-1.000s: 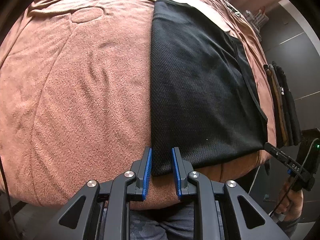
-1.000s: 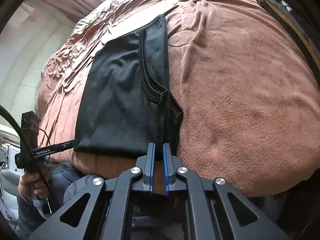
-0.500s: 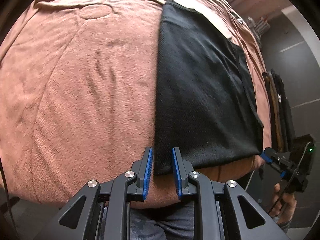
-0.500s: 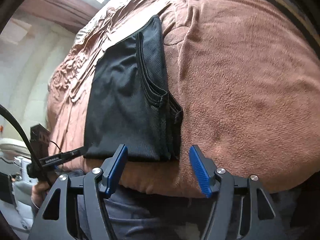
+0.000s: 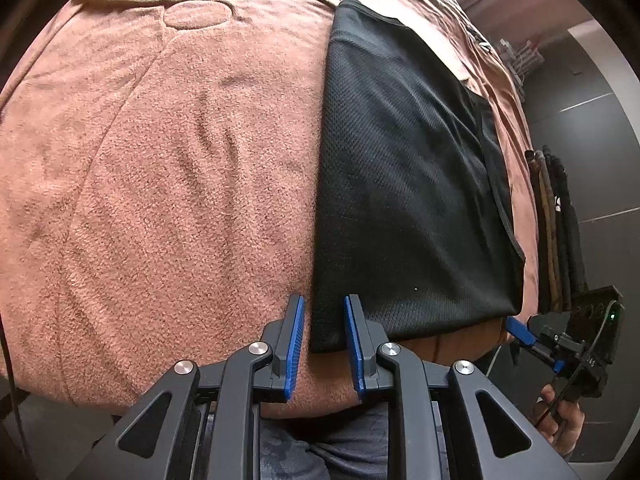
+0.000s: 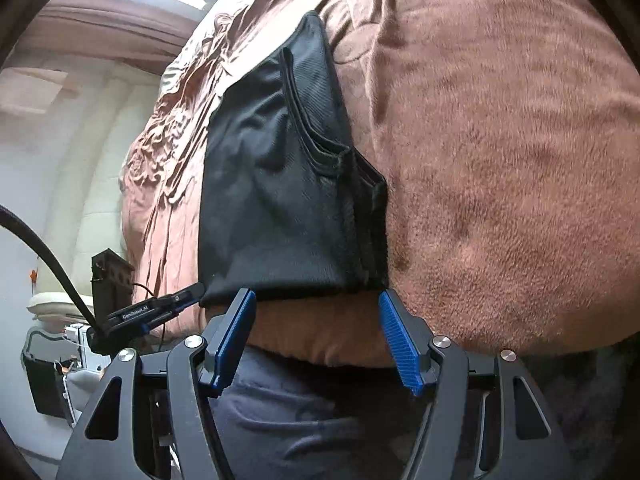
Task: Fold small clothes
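A black mesh garment [image 5: 404, 184] lies flat, folded lengthwise, on a brown fleece blanket [image 5: 160, 184]; it also shows in the right wrist view [image 6: 280, 184]. My left gripper [image 5: 323, 322] is partly open, its blue pads astride the garment's near left corner. My right gripper [image 6: 316, 320] is wide open just in front of the garment's near edge, its right pad [image 6: 396, 336] by the near right corner. Each gripper shows in the other view: the right one [image 5: 560, 344], the left one [image 6: 148, 312].
The blanket's near edge [image 6: 320, 344] drops off just below the garment, with my legs behind the grippers. A stack of folded clothes [image 5: 556, 220] sits at the blanket's right edge. Rumpled bedding [image 6: 168, 128] lies to the garment's left.
My right gripper went from shut to wide open and now spans the garment's near edge. My left gripper kept its partial opening and stayed at the near left corner.
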Available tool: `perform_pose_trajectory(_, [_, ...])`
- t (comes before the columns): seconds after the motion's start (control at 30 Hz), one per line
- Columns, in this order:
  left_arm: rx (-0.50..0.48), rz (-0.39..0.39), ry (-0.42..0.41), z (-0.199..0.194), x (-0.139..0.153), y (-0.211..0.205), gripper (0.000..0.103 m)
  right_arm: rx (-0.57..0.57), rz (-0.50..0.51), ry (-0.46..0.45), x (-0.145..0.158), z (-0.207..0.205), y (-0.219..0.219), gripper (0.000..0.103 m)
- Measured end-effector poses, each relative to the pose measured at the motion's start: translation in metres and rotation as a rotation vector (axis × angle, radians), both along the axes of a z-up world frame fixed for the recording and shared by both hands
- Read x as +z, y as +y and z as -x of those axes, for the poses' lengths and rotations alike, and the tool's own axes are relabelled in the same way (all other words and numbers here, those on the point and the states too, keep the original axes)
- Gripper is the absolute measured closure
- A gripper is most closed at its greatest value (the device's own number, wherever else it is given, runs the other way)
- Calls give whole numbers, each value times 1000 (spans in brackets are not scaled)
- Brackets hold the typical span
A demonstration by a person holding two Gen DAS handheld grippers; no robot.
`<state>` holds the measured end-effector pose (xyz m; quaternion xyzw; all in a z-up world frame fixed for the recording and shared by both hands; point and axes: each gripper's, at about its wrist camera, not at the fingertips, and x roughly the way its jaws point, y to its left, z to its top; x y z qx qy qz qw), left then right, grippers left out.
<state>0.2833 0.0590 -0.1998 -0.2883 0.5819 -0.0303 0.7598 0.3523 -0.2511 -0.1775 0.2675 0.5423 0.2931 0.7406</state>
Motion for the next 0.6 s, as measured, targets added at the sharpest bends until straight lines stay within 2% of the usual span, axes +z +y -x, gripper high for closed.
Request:
perform_pose_trajectory(0.2, [-2,18,8,-1,-3,-2,80,-33,-42,21,-9,-8,-3,41])
perform_pose_trajectory(0.3, [-5,17,9,-1,-3,-3,79,-68,-45,29,-14,-11,-4,49])
perform_pose_trajectory(0.4, [-4,41,4,0,-4,-4,72,-99,-38,29,-18,-13,-7,59])
perform_pose_trajectory(0.57, [-8,21,15,-2,-4,-7,72,-88,-33,14,-16,-12,1,62])
perform_pose_trajectory(0.6, [-9,18,15,-1,-3,-7,72,-88,-27,13,-15,-12,2,68])
